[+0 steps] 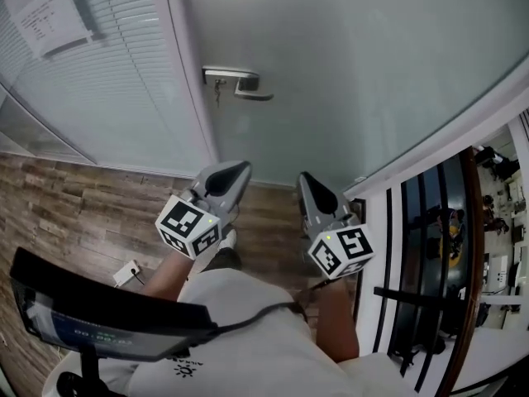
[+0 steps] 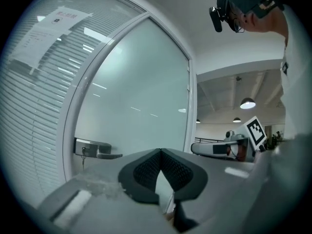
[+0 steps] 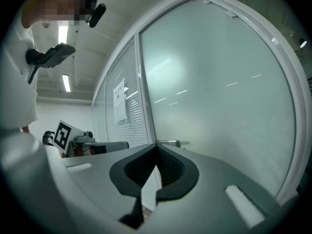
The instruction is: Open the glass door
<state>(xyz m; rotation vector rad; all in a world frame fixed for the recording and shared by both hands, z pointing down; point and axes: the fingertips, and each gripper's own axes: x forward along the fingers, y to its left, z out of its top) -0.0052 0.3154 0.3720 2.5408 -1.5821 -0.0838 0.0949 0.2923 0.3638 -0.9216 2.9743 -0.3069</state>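
A frosted glass door (image 1: 347, 64) in a white frame stands closed ahead of me. Its metal lever handle (image 1: 240, 83) sits at the door's left edge, with a key hanging from the lock below it. My left gripper (image 1: 245, 168) and right gripper (image 1: 302, 178) are held side by side, level, pointing at the door and well short of it. Both have their jaws shut with nothing between them. In the left gripper view the handle (image 2: 95, 150) shows low at the left; in the right gripper view the handle (image 3: 168, 143) peeks just above the jaws.
A slatted blind panel (image 1: 116, 81) with a paper notice (image 1: 45, 15) stands left of the door. Wood-look floor (image 1: 99, 197) runs below. A black railing (image 1: 413, 255) over an open drop lies at the right. The person's torso fills the bottom.
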